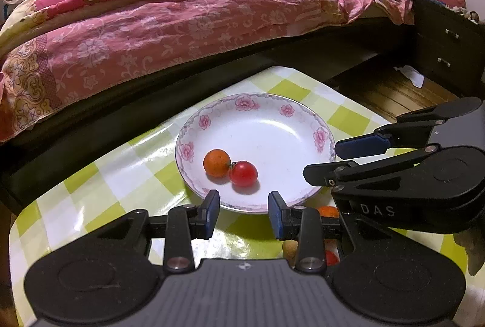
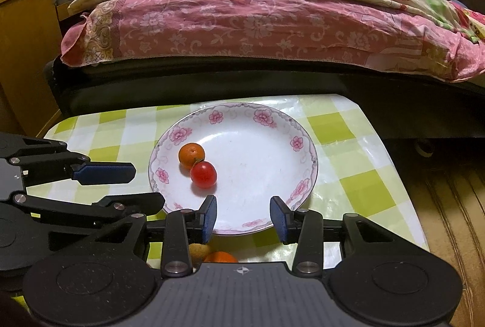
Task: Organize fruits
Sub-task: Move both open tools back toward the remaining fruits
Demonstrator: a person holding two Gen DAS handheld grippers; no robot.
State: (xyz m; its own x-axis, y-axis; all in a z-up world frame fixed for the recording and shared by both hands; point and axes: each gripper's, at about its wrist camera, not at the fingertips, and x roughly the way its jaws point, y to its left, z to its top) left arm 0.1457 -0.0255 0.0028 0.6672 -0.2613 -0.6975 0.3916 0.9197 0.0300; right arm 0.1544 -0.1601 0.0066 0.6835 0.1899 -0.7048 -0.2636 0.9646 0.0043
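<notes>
Fruits: round orange [image 1: 216, 162] and smooth red tomato [image 1: 243, 173] touching each other inside glossy white ceramic plate [image 1: 303, 117], pink floral rim, on desk [image 1: 121, 175] with shiny green-check oilcloth. More fruit near desk's front edge, mostly hidden under the tools. Left hand-held gripper [image 1: 244, 213] jaws apart, nothing between blue ribbed pads. Right hand-held gripper [image 2: 244, 216] likewise apart, holding nothing
</notes>
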